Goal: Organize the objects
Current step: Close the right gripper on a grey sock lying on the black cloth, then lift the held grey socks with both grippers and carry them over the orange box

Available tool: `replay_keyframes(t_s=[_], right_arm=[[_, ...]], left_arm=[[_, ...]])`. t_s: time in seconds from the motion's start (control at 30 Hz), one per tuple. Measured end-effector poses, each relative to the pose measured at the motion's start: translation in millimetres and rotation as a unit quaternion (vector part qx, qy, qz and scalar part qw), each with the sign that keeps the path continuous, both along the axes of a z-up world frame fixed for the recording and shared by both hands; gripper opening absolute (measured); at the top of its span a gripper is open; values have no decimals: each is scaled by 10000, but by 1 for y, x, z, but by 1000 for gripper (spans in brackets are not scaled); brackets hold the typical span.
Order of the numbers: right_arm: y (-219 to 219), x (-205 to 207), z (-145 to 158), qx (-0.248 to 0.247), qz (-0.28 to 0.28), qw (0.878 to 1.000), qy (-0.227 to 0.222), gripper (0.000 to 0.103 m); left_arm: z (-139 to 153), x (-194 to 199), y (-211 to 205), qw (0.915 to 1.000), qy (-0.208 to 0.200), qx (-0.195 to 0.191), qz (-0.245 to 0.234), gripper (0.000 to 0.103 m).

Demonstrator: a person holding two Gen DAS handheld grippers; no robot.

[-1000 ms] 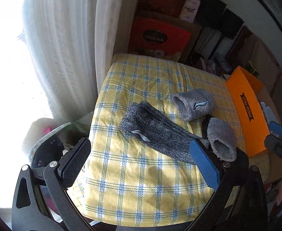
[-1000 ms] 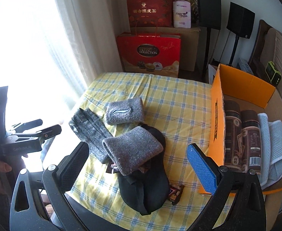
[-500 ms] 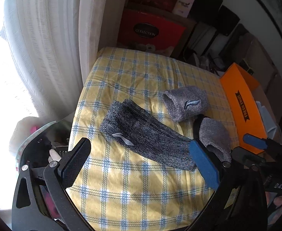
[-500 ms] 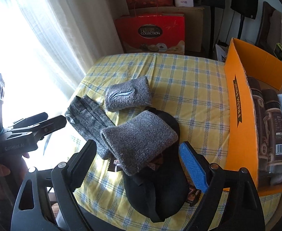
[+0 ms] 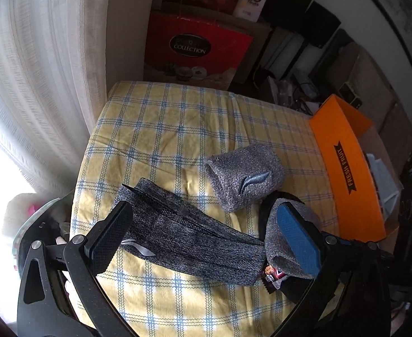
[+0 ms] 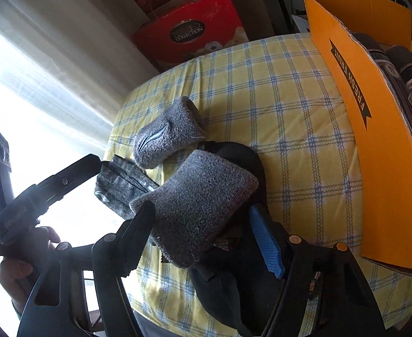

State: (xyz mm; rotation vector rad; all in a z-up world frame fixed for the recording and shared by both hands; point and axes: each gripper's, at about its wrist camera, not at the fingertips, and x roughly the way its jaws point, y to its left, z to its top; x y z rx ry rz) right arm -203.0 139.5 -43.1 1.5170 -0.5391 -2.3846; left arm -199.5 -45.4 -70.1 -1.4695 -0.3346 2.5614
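Jaws of the right gripper (image 6: 203, 233) have just been closing around a grey wristband (image 6: 197, 199), not yet pressing; the left gripper (image 5: 206, 233) hangs released above a dark grey headband (image 5: 189, 238).

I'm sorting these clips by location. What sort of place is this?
Most likely a lived-in room at home, perhaps a bedroom or living room: a surface under a yellow checked cloth beside a curtained window, red gift boxes stacked by the wall, and grey knit sleeves waiting to be sorted.

A home room: curtain (image 5: 51, 70), checked tablecloth (image 5: 177, 129), gift boxes (image 5: 194, 47).
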Motion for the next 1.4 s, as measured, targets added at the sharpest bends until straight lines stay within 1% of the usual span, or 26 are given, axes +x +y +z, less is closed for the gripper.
replay_keyframes(t_s=[0.07, 0.13, 0.2, 0.27, 0.33, 0.37, 0.4, 0.43, 0.47, 0.5, 0.6, 0.73, 0.93, 1.0, 1.03, 1.1, 1.13, 1.17, 1.23, 1.33, 1.4], right_arm=[[-2, -2, -3, -7, -1, 10000, -21, 69], [-4, -3, -4, -20, 22, 10000, -31, 63], [-6, -5, -3, -19, 34, 10000, -11, 62], [-8, -6, -2, 66, 76, 9999, 35, 54], [-9, -7, -1, 207, 138, 9997, 70, 40], [-10, -8, 1, 288, 187, 9994, 94, 36], [-9, -7, 2, 342, 221, 9991, 147, 26], [-9, -7, 4, 407, 240, 9987, 199, 21], [-9, -6, 6, 467, 272, 9982, 243, 21], [-9, -5, 8, 489, 297, 9980, 277, 18], [-6, -1, 14, 478, 319, 9977, 353, 15], [-4, 1, 20, 407, 351, 9978, 395, 14], [2, 10, 33, 301, 443, 9970, 554, 13], [4, 12, 37, 294, 454, 9968, 589, 13], [5, 13, 39, 293, 458, 9967, 609, 13], [8, 14, 43, 264, 459, 9966, 639, 12], [10, 14, 45, 255, 449, 9965, 659, 12], [12, 15, 48, 261, 433, 9964, 686, 12], [16, 16, 51, 283, 412, 9961, 724, 12], [20, 17, 56, 335, 393, 9957, 772, 12], [22, 17, 59, 353, 372, 9955, 803, 12]], left_arm=[[-2, -12, 6, 10000, -58, -28, -76, 103], [-3, -22, 10, 9999, -60, -107, -76, 103], [-5, -32, 14, 9998, -48, -152, -126, 103], [-9, -40, 19, 9996, -75, -196, -211, 103], [-13, -45, 26, 9989, -114, -293, -347, 103], [-15, -48, 29, 9985, -127, -317, -428, 103], [-17, -50, 33, 9981, -145, -326, -498, 103], [-19, -52, 35, 9979, -163, -346, -529, 103], [-20, -53, 37, 9977, -166, -364, -547, 103], [-21, -54, 39, 9976, -165, -355, -573, 103], [-26, -56, 44, 9975, -237, -211, -638, 103], [-28, -62, 49, 9977, -341, -69, -574, 103], [-33, -70, 66, 9972, -470, -127, -567, 103], [-36, -72, 71, 9970, -526, -270, -493, 103], [-38, -73, 73, 9969, -541, -332, -474, 101], [-40, -74, 74, 9968, -515, -479, -376, 88], [-41, -75, 73, 9968, -518, -515, -337, 75], [-42, -75, 71, 9968, -547, -503, -306, 64], [-44, -73, 65, 9973, -535, -431, -260, 58], [-39, -69, 55, 9983, -418, -380, -169, 33], [-31, -65, 51, 9988, -354, -295, -160, 29]])
